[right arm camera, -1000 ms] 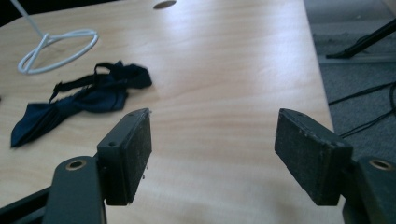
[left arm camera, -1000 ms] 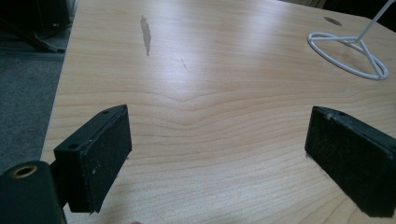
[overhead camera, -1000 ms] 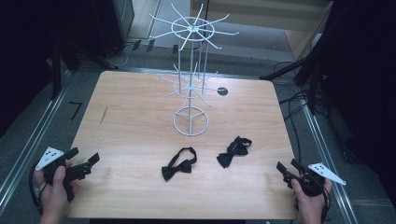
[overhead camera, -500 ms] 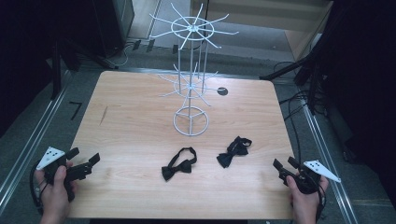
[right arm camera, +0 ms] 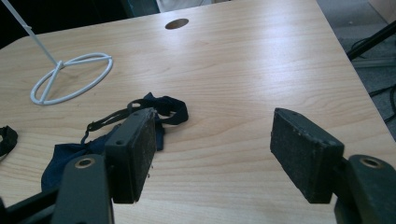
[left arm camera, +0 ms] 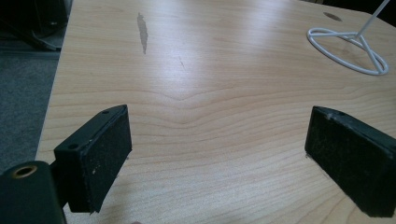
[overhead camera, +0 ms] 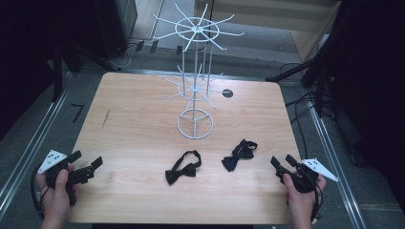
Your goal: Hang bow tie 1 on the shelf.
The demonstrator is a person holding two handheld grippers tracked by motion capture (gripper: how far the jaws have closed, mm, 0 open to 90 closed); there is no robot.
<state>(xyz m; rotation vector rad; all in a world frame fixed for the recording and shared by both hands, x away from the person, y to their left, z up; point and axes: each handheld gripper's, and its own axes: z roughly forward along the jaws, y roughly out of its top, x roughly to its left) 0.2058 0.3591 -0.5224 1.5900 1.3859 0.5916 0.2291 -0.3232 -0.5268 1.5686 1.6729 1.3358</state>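
My right hand-held gripper (right arm camera: 212,154) gapes empty, jaws just narrowing, beside the dark fabric bow tie (right arm camera: 93,140); my left hand-held gripper (left arm camera: 217,158) spread over bare wooden tabletop (left arm camera: 210,84).

Light wooden table (overhead camera: 143,124) on grey carpet floor (overhead camera: 43,129); dark surroundings, black cables (overhead camera: 301,107) at right

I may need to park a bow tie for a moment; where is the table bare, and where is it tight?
Bare: the wide left stretch of the light wooden table, between the left gripper and the white wire rack's ring base; also the far right corner by the dark round hole. Crowded: the near middle, where two black bow ties lie beside the right gripper.
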